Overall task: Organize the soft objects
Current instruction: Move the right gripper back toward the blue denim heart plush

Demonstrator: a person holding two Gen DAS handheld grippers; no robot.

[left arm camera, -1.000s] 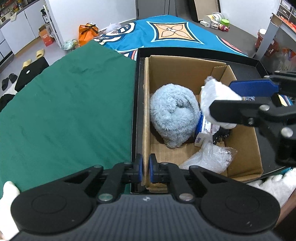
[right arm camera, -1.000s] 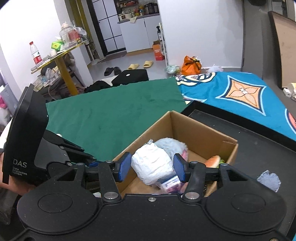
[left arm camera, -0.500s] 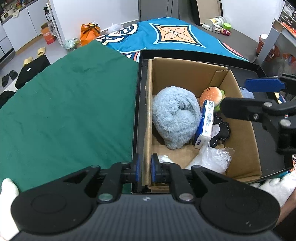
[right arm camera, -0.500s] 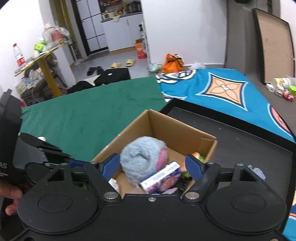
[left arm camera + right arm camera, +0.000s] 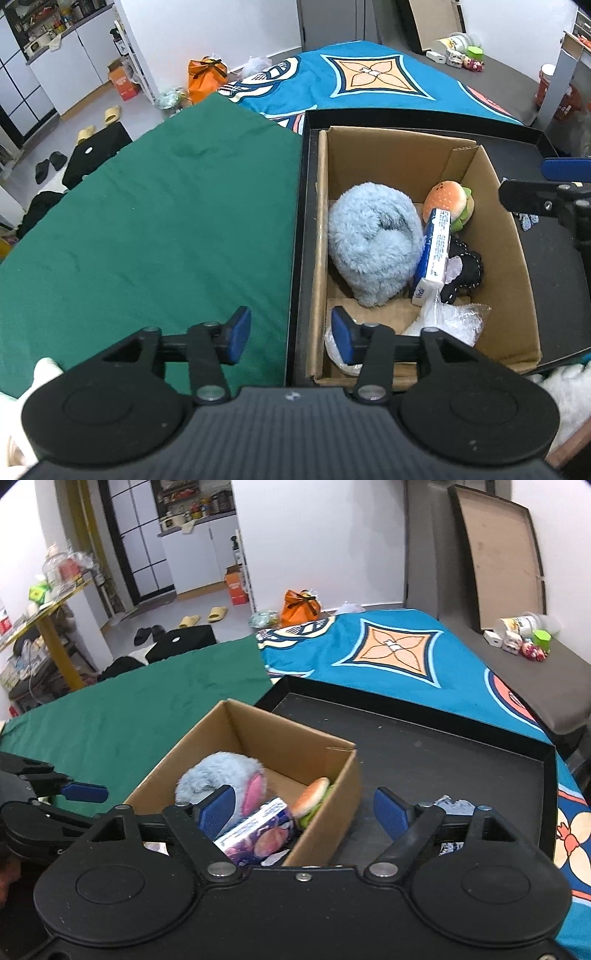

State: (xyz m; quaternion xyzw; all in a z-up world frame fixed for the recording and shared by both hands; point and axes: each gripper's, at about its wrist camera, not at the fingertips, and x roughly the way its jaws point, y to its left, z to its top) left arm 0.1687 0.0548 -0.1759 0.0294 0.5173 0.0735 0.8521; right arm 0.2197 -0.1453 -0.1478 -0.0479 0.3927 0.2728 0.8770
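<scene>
— Left gripper (image 5: 287,334) has just been opening; a second ago it pinched the box (image 5: 511,236) wall, now its jaws straddle that wall without pressing.

— And the right gripper (image 5: 304,810)?

— Wide apart and empty, backed off toward the tray (image 5: 443,753). The white bundle (image 5: 336,349) it carried now lies in the box's near corner, beside the blue plush (image 5: 373,251).

— So that item looks stowed; next pick, I'd judge.

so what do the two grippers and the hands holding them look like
Both are matte black. The left gripper and right gripper each have a ribbed body, two round discs, silver rivets on slim linkage arms, and blue textured pads. A white fuzzy glove covers a hand at the edge.
</scene>
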